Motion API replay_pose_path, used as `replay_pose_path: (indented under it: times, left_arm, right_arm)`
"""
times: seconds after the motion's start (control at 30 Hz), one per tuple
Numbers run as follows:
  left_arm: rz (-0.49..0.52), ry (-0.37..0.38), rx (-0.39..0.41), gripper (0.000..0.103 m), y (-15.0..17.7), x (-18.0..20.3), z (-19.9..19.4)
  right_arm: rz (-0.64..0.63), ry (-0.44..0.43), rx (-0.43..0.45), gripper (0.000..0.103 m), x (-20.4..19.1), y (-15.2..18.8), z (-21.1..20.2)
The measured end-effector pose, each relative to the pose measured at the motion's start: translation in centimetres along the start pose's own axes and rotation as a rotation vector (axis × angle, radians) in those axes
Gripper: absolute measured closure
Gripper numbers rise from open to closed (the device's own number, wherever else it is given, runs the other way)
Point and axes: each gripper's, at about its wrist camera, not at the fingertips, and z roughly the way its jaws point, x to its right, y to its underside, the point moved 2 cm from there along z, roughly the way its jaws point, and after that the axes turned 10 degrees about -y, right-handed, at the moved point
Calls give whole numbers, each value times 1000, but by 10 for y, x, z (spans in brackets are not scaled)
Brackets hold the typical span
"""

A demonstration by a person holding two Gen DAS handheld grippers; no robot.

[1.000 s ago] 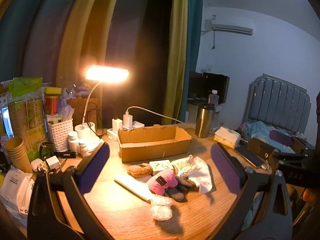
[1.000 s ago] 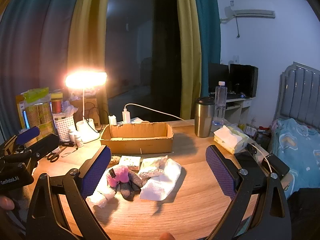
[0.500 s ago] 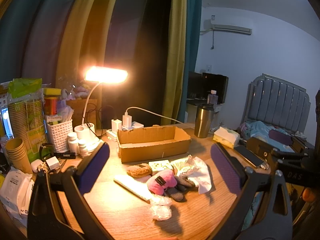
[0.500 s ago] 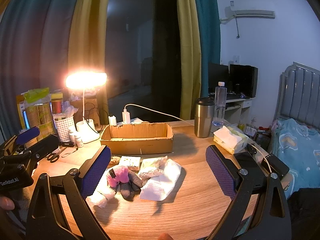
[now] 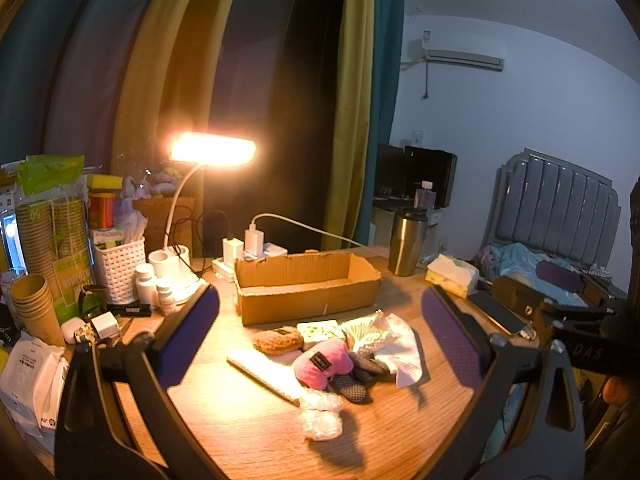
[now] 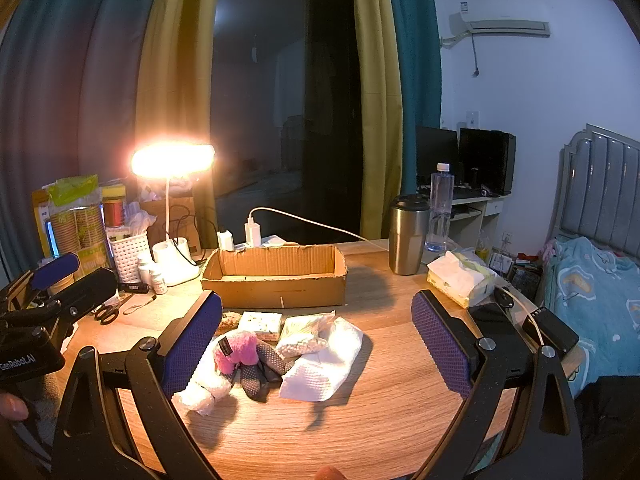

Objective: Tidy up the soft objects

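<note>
A pile of soft things lies on the wooden table in front of an empty cardboard box point(image 5: 308, 286) point(image 6: 276, 276). The pile holds a pink plush point(image 5: 324, 362) point(image 6: 236, 350), dark grey socks point(image 5: 352, 378) point(image 6: 260, 368), a brown fuzzy pad point(image 5: 278, 340), a white cloth point(image 6: 320, 360), a bag of white beads point(image 6: 304, 332), a bubble-wrap wad point(image 5: 320, 414) point(image 6: 202, 392) and a flat white strip point(image 5: 266, 372). My left gripper point(image 5: 320, 332) is open and empty, held above and short of the pile. My right gripper point(image 6: 316, 332) is open and empty, also short of the pile.
A lit desk lamp point(image 5: 212, 152), white basket point(image 5: 120, 262), pill bottles point(image 5: 146, 284) and paper cups point(image 5: 34, 308) crowd the left side. A steel tumbler point(image 6: 408, 234), tissue pack point(image 6: 460, 282) and phone point(image 5: 496, 312) stand at the right. A bed point(image 6: 592, 272) lies beyond the table.
</note>
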Motion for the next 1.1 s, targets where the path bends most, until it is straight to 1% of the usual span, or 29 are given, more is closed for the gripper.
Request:
replay_pose_path:
  times: [0.33, 0.57, 0.87, 1.07, 1.1]
  left_arm:
    - [2, 2, -8, 1, 1, 3, 1]
    - [15, -6, -54, 1, 12, 2, 12]
    - [32, -14, -178, 1, 43, 2, 44]
    - [48, -36, -318, 2, 71, 3, 76]
    - [52, -39, -332, 2, 75, 3, 80]
  right_arm:
    - [0, 1, 0, 6, -1, 1, 0]
    - [7, 8, -18, 6, 4, 5, 7]
    - [35, 14, -93, 6, 19, 21, 33]
    - [70, 17, -146, 6, 31, 38, 52]
    - [78, 17, -157, 6, 34, 42, 55]
